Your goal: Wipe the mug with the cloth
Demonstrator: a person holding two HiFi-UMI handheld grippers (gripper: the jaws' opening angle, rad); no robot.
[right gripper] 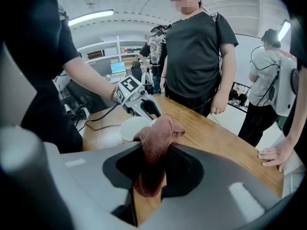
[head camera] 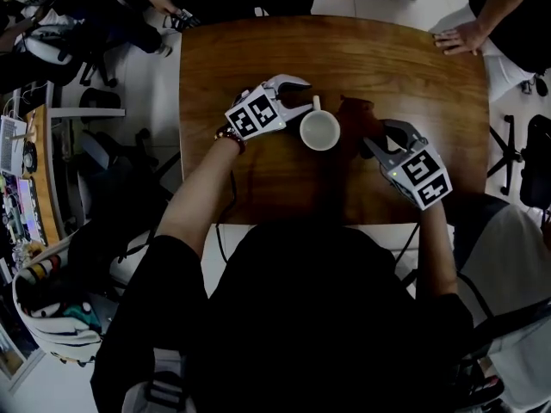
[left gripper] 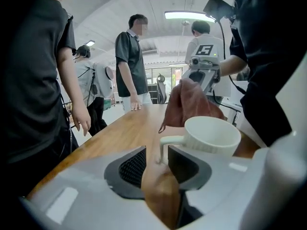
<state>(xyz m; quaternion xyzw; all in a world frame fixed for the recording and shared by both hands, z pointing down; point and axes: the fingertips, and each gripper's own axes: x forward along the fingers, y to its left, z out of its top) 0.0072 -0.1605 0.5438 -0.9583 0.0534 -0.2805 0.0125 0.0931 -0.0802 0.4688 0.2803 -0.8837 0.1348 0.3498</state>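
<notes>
A white mug (head camera: 319,132) stands upright near the middle of the wooden table (head camera: 250,50), its handle (head camera: 316,103) pointing away from me. My left gripper (head camera: 306,95) is open, and in the left gripper view the handle (left gripper: 162,146) stands between its pads (left gripper: 134,166) without being pressed. My right gripper (head camera: 372,140) is shut on a reddish-brown cloth (head camera: 355,114), which bunches out of the jaws (right gripper: 160,128) just right of the mug (right gripper: 133,127). The cloth (left gripper: 192,104) hangs right behind the mug (left gripper: 211,135), and I cannot tell whether they touch.
A person's hand (head camera: 461,37) rests on the table's far right corner. Several people stand round the table's far side (right gripper: 199,47). Office chairs (head camera: 103,101) and a cluttered desk (head camera: 26,179) lie to the left. A cable (right gripper: 103,116) trails from the left gripper across the table.
</notes>
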